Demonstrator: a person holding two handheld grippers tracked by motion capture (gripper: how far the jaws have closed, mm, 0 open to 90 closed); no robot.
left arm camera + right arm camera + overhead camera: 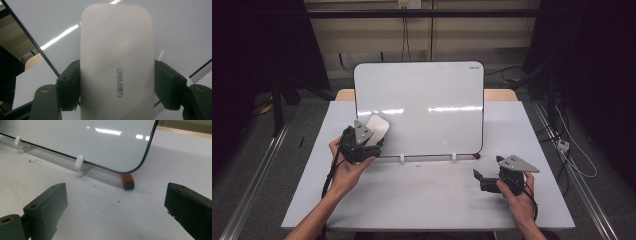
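You face a white table [427, 200] on a grey floor [257, 165], with metal rails [252, 185] running along both sides. Behind it stands a pale wall [437, 35] with a socket [408, 4] and hanging cables [404, 35]. Dark curtains [592, 60] flank the scene.

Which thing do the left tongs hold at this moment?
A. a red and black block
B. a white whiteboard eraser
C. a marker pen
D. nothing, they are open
B: in the left gripper view the left tongs press from both sides on the white eraser, which is held up in front of the whiteboard.
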